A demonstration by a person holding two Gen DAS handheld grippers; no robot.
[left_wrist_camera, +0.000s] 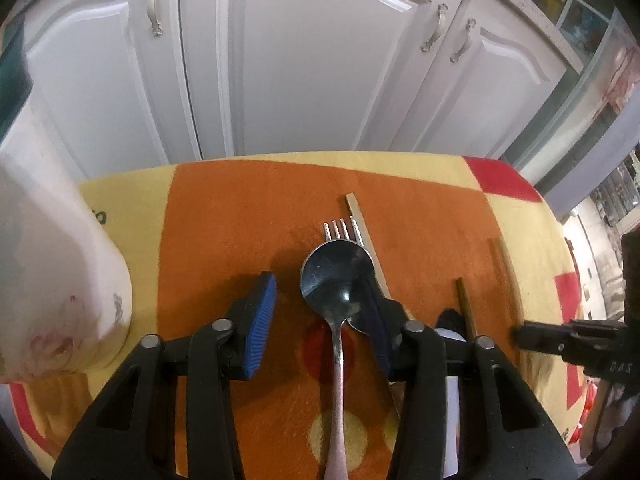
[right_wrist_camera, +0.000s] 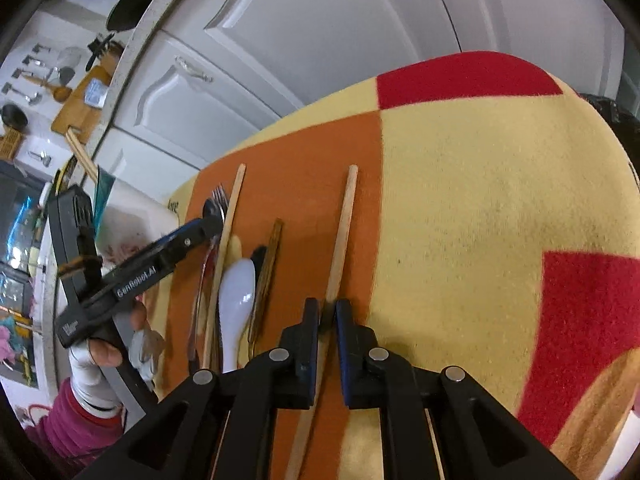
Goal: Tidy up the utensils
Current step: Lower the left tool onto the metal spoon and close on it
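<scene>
Status: sorting barely begun; utensils lie loose on the cloth-covered counter [right_wrist_camera: 480, 200]. R gripper [right_wrist_camera: 327, 322]: fingers pinched on a wooden chopstick [right_wrist_camera: 347, 208], which rests on the cloth. L gripper [left_wrist_camera: 320, 320]: fingers part open, straddling the metal spoon [left_wrist_camera: 334, 280]; no grip yet. Fork [left_wrist_camera: 340, 230], white spoon [right_wrist_camera: 238, 300], 2nd chopstick [right_wrist_camera: 232, 208] remain unsorted beside it.

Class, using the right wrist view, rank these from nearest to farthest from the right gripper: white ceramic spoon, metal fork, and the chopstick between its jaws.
1. Chopstick, clamped in the right gripper.
2. White ceramic spoon, to its left.
3. Metal fork, farthest, up-left by the left gripper.
</scene>
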